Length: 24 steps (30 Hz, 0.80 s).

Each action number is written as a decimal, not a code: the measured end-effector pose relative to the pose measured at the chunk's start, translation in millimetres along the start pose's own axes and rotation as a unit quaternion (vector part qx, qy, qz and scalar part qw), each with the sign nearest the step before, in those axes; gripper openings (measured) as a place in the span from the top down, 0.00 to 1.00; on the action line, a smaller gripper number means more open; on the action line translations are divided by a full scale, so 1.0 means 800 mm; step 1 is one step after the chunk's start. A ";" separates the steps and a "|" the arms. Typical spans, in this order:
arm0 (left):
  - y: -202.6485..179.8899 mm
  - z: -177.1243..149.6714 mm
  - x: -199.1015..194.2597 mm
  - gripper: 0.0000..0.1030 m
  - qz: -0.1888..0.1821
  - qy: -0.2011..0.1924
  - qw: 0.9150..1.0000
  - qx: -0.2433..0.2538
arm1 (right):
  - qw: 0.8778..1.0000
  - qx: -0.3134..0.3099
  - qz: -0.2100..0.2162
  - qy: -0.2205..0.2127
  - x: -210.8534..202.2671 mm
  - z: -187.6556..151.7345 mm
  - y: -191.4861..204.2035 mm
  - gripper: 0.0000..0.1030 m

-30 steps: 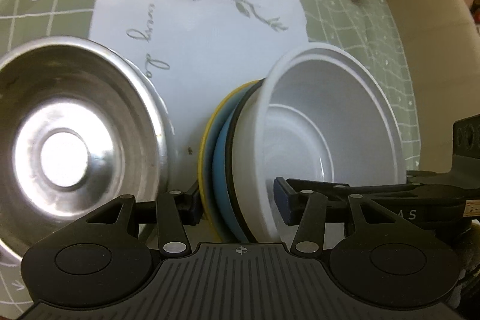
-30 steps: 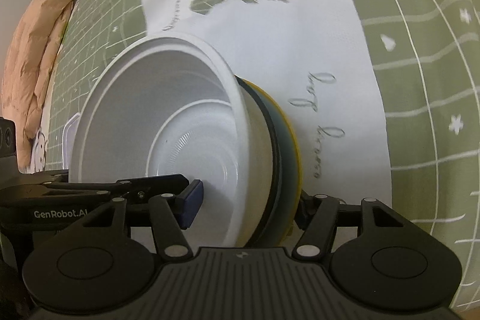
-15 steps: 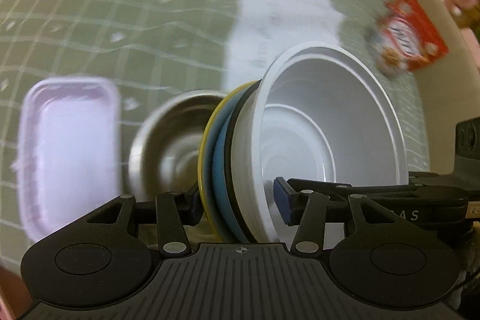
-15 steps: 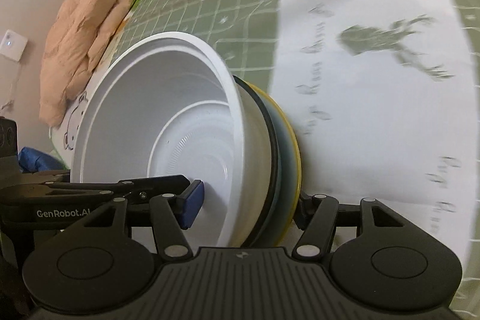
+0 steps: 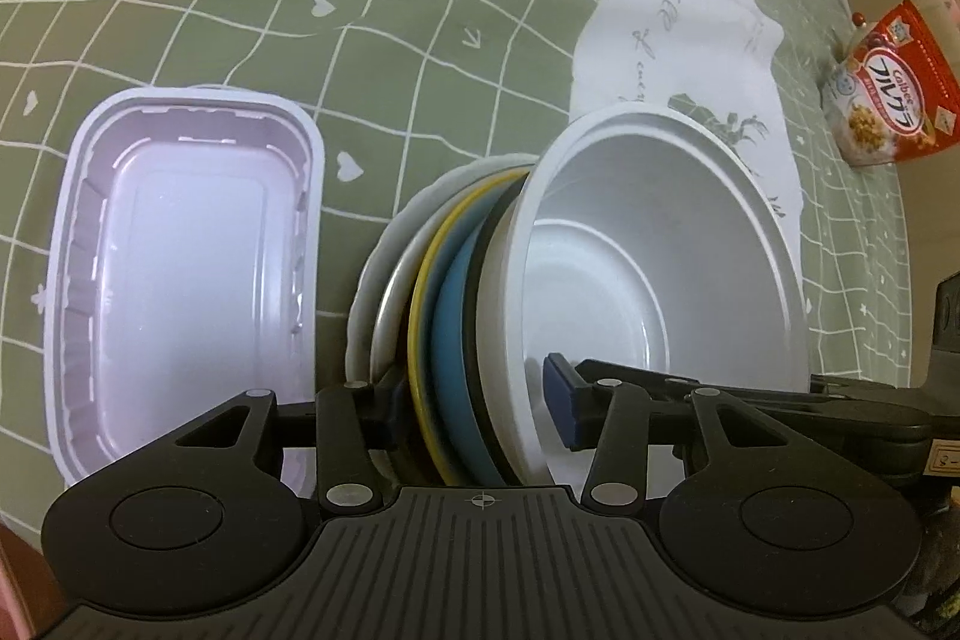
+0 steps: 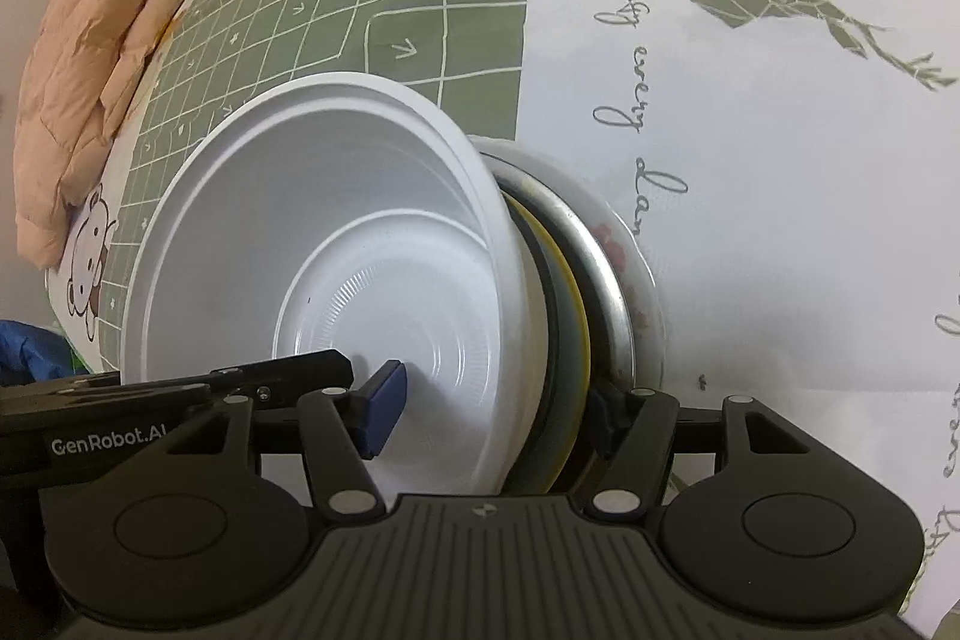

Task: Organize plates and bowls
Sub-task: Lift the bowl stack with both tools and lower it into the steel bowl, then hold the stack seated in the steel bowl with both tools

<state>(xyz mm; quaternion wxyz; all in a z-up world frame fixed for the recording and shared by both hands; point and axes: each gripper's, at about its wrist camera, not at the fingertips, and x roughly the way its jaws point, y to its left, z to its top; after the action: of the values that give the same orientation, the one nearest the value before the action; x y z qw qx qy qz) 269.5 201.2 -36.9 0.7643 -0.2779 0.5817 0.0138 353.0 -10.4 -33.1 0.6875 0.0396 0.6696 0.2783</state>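
Both the left gripper (image 5: 477, 403) and right gripper (image 6: 489, 403) pinch the stack (image 5: 456, 316) topped by a white bowl (image 5: 636, 250), low centre of frame, the left's jaws just narrowed; lower it level, releasing together.

A nested stack of dishes sat between both tools, seen edge-on. On top was a deep white plastic bowl (image 5: 648, 244), its hollow open to both cameras, with a ribbed flat bottom (image 6: 384, 316). Under it came a black rim (image 5: 480, 280), a blue plate (image 5: 453, 316) and a yellow-rimmed plate (image 5: 420, 292). Below those lay a steel bowl (image 6: 606, 292) and a white plate with a scalloped edge (image 5: 366, 292), reddish marks showing on its rim (image 6: 636, 274). Just beside the stack a pale lilac rectangular tub (image 5: 174, 268) stood empty and upright on the green checked cloth
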 end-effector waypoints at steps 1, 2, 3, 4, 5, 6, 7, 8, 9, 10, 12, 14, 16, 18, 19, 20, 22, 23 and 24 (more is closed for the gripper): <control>0.001 0.000 0.000 0.53 0.001 0.000 1.000 -0.001 | 1.000 -0.002 -0.001 0.000 0.002 0.003 0.000 0.40; 0.001 0.000 0.000 0.54 0.001 0.000 1.000 -0.002 | 1.000 -0.003 -0.002 -0.001 0.001 0.002 0.000 0.40; 0.001 -0.001 0.001 0.55 0.002 0.000 1.000 -0.003 | 1.000 -0.003 -0.002 -0.001 0.003 0.003 -0.001 0.40; 0.000 -0.001 0.001 0.56 0.004 0.001 1.000 -0.004 | 1.000 -0.004 -0.003 -0.002 0.003 0.004 0.000 0.40; 0.000 -0.001 0.002 0.58 0.007 0.002 1.000 -0.004 | 1.000 -0.004 -0.004 -0.002 0.003 0.003 0.000 0.40; -0.001 -0.002 0.002 0.59 0.012 0.004 1.000 -0.001 | 1.000 -0.004 -0.004 -0.002 0.001 0.003 0.001 0.40; -0.002 -0.002 0.003 0.60 0.015 0.005 1.000 0.002 | 1.000 -0.002 -0.003 -0.003 0.000 0.003 0.001 0.40; -0.002 -0.002 0.004 0.60 0.017 0.007 1.000 0.004 | 1.000 0.000 -0.003 -0.002 -0.001 0.003 0.001 0.41; -0.003 -0.002 0.004 0.61 0.018 0.010 1.000 0.005 | 1.000 0.002 -0.003 -0.002 -0.003 0.003 0.001 0.41; -0.003 -0.003 0.004 0.61 0.018 0.013 1.000 0.005 | 1.000 0.005 -0.005 -0.002 -0.004 0.003 0.000 0.41; -0.002 -0.003 0.003 0.63 0.018 0.015 1.000 0.003 | 1.000 0.004 -0.009 -0.004 -0.007 0.003 0.000 0.42; -0.001 -0.003 0.002 0.65 0.017 0.017 1.000 -0.003 | 1.000 0.000 -0.015 -0.007 -0.013 0.003 0.001 0.43; 0.001 -0.002 0.000 0.66 0.017 0.016 1.000 -0.010 | 1.000 -0.002 -0.018 -0.009 -0.018 0.005 0.003 0.43; 0.003 -0.001 -0.003 0.67 0.017 0.012 1.000 -0.015 | 1.000 -0.005 -0.018 -0.012 -0.024 0.006 0.004 0.43; 0.002 -0.001 -0.006 0.68 0.017 0.009 1.000 -0.015 | 1.000 -0.012 -0.022 -0.018 -0.029 0.006 0.006 0.43; 0.001 0.000 -0.010 0.69 0.021 0.003 1.000 -0.009 | 0.999 -0.023 -0.027 -0.026 -0.033 0.006 0.008 0.43; -0.003 0.002 -0.020 0.69 0.023 -0.006 1.000 -0.001 | 0.996 -0.056 -0.042 -0.048 -0.044 0.006 0.018 0.43; -0.004 0.004 -0.025 0.69 0.025 -0.012 1.000 0.004 | 0.995 -0.067 -0.049 -0.054 -0.045 0.007 0.021 0.43; -0.004 0.007 -0.030 0.69 0.027 -0.017 0.999 0.006 | 0.994 -0.074 -0.055 -0.058 -0.046 0.008 0.024 0.43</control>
<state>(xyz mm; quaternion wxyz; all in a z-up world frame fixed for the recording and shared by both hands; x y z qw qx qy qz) 267.8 207.8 -13.2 0.7749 -0.2569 0.5764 0.0356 354.6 -8.5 8.5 0.7402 -0.0325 0.6075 0.2863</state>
